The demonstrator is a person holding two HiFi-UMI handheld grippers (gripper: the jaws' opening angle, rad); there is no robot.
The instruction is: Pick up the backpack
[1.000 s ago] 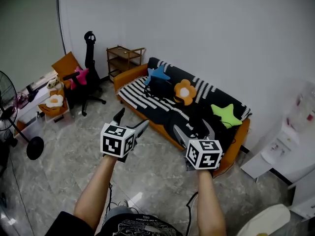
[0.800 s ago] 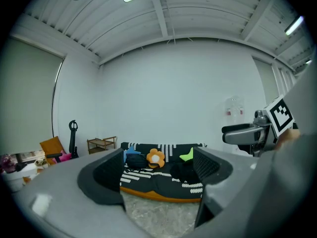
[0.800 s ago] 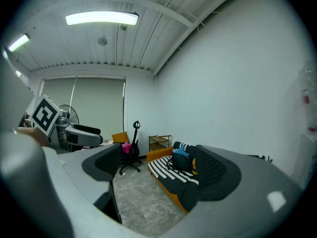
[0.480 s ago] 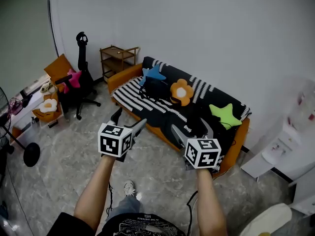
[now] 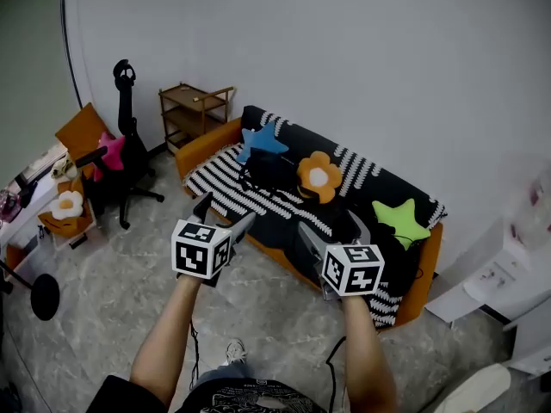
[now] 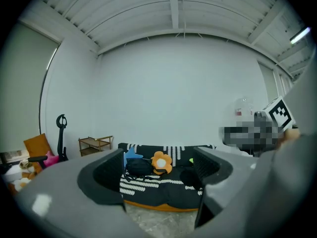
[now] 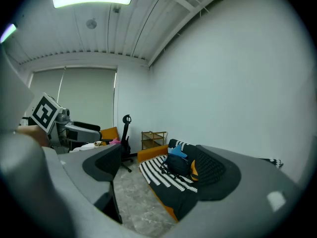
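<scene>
A dark backpack lies on the sofa's seat between a blue star cushion and an orange flower cushion. It also shows in the left gripper view, backpack, and in the right gripper view, backpack. My left gripper and right gripper are held out over the floor in front of the sofa, well short of the backpack. Both stand open with nothing between the jaws.
The orange sofa carries a black-and-white striped blanket and a green star cushion. A wooden shelf cart stands left of it, and a black office chair further left. White furniture stands at the right. The floor is grey marble.
The sofa has drawn nearer and shifted left in the head view as the person steps toward it. Both grippers keep their pose, open.
</scene>
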